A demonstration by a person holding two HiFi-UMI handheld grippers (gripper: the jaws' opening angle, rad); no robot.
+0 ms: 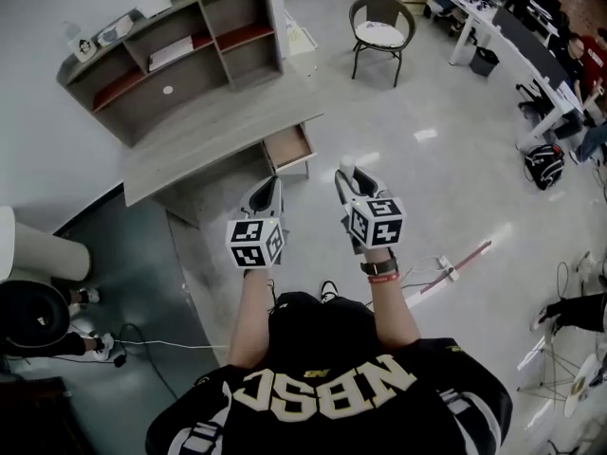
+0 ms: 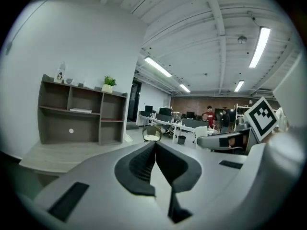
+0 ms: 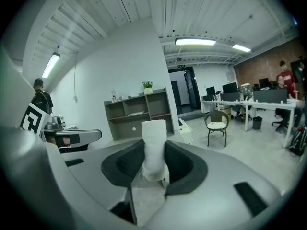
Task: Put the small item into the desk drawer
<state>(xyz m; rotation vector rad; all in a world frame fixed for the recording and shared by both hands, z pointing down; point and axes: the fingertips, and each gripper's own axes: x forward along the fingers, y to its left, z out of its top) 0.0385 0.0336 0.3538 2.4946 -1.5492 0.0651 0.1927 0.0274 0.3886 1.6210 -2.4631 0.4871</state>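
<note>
Status: the right gripper (image 3: 154, 150) has its fingers (image 3: 122, 164) pinching the small item, a white roll (image 3: 154, 143), by its lower part. Most of the roll stands upright above the pads. The left gripper (image 2: 155, 150) carries nothing, fingers (image 2: 136, 169) pressed together.

In the head view we're standing on the floor (image 1: 446, 150) with both grippers raised. The right gripper (image 1: 347, 180) and its roll (image 1: 347, 168) are well apart from the drawer (image 1: 287, 147), which is pulled out below the edge of the worktop (image 1: 218, 131). We read this as mid-carry, with placing not yet begun.

Risks from here:
- The grip is low on a tall, soft-looking roll, so a jolt during the approach could tilt it or let it slip out.
- The drawer sits just under the worktop edge. If we come in too high, the top of the roll could catch that edge and get levered out of the fingers.
- The opening looks narrow. Letting go early or off-centre would put the roll on the floor, where it'd likely roll away.
- We can't see how full the drawer is from here.
</note>
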